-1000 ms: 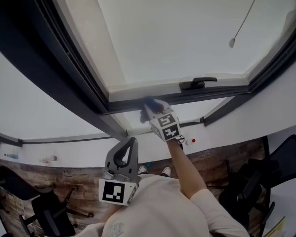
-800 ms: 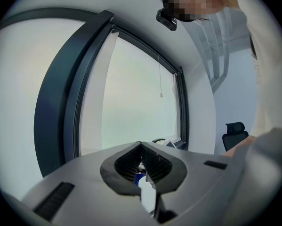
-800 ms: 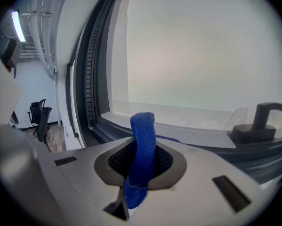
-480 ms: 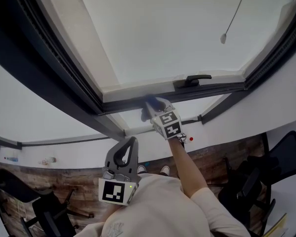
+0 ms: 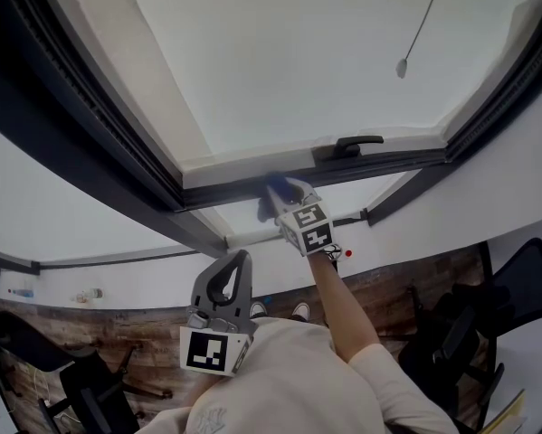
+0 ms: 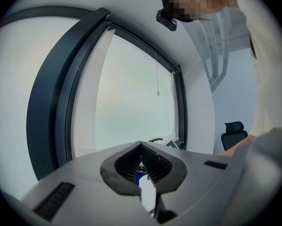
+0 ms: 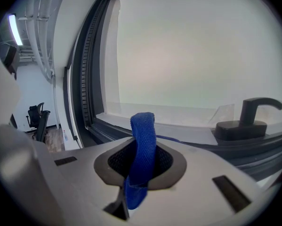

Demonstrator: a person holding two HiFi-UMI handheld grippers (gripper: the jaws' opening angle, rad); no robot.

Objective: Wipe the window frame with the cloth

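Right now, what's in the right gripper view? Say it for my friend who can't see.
The right gripper has its jaws shut on a blue cloth, whose folded end sticks up near the bottom rail of the dark window frame. A black window handle sits on that rail at the right, and pale, bright glass fills the view beyond.

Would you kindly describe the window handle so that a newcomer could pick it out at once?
Start at the big window and follow the bottom of its dark frame. Just right of the right gripper, which pinches a blue cloth, sits the handle: a black lever on a short base, the only part jutting from the frame.
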